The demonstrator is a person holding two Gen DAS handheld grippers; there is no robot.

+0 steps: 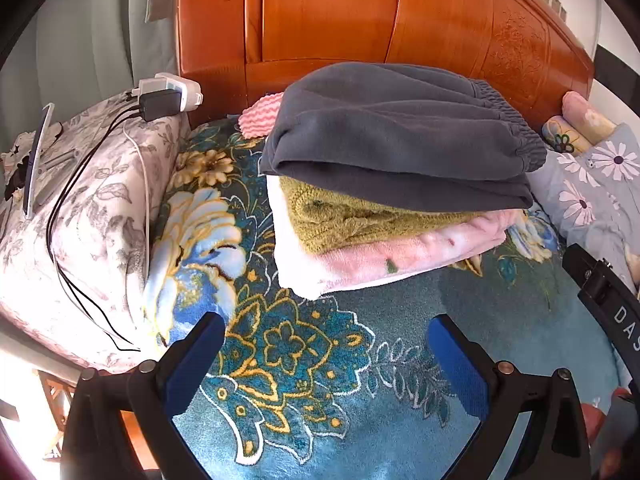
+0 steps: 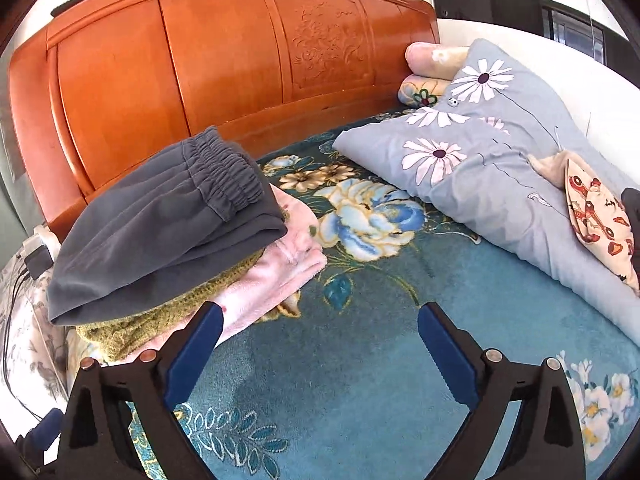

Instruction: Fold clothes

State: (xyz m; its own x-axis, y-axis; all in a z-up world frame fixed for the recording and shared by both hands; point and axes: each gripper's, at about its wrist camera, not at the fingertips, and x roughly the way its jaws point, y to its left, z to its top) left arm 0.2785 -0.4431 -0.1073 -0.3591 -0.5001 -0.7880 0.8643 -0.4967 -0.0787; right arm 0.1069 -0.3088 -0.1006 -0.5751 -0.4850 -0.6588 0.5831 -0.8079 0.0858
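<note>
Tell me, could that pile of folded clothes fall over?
It might. The grey pants on top hang past the green sweater and pink fleece beneath, so a bump could slide them off. The pile sits on a soft blanket, which wobbles if pressed. Both the left gripper and right gripper are open and close by; the right one's finger looks near the pink edge and could snag it.
</note>
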